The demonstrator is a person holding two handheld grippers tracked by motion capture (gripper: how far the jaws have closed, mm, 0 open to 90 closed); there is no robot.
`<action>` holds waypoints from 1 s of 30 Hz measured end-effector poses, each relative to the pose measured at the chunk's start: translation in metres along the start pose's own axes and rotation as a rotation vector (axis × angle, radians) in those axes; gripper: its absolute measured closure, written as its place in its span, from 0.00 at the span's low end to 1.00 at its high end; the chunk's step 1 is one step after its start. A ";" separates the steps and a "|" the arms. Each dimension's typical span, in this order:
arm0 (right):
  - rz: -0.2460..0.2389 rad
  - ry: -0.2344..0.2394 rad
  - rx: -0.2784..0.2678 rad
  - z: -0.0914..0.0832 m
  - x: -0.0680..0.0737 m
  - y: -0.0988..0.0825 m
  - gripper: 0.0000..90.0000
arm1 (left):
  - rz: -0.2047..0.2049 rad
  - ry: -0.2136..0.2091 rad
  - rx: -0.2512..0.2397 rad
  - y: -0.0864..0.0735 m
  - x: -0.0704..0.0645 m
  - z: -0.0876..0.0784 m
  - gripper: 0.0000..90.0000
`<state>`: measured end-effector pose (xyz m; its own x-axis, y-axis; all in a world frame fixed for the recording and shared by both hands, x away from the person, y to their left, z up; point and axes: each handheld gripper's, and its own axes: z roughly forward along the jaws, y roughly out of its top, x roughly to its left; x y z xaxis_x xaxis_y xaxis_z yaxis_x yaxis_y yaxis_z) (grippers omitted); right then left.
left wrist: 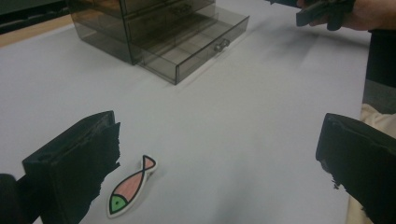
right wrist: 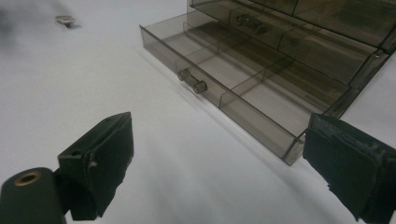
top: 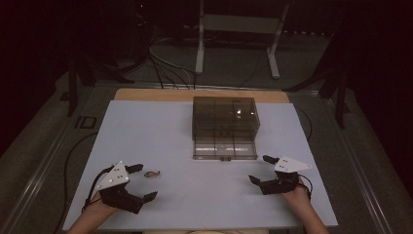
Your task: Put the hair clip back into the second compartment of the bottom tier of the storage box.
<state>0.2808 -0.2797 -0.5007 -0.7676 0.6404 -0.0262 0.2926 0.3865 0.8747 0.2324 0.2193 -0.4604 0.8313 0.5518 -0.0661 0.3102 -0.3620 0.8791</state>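
- We see the left gripper [top: 142, 181] low at the near left of the white table [top: 146, 126], its jaws spread wide with nothing between them.
- The fish clip [top: 152, 173] lies flat on the table just beside the left gripper's farther jaw, touching neither jaw.
- In the left gripper view the fish clip [left wrist: 130, 188] sits close by the left-hand jaw, apart from it by a thin strip of table, green head toward the camera and tail pointing away.
- The right gripper [top: 261, 169] rests at the near right, released as well, jaws wide and holding nothing.
- The drawer box [top: 224, 117] stands at the far middle of the table, and its bottom drawer [top: 225, 148] is pulled out toward us.
- Between the two grippers and in front of the drawer we have a broad bare stretch of table; the near table edge runs just behind both hands.
- The right gripper sits near the drawer's front right corner, with a gap of table between.
- The right gripper view shows us what the high view blurs: the drawer's dividers, its small knob [right wrist: 192, 80], and its bare compartments.
- The left gripper view gives us the clip's pink body and green head, and the right gripper [left wrist: 322, 11] far off at the top edge.
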 end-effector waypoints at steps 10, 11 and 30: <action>-0.002 0.005 -0.002 -0.001 0.000 0.001 0.10 | 0.033 -0.025 0.028 0.021 0.002 0.001 0.00; -0.007 0.003 0.000 -0.001 0.000 0.001 0.10 | 0.033 -0.026 0.029 0.022 0.003 0.001 0.00; -0.005 0.024 0.014 0.001 0.001 0.000 0.10 | -0.015 0.155 0.057 0.039 0.032 0.012 0.00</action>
<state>0.2807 -0.2781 -0.5010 -0.7826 0.6223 -0.0191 0.2960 0.3989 0.8679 0.2765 0.2135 -0.4343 0.7469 0.6649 -0.0016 0.3513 -0.3925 0.8500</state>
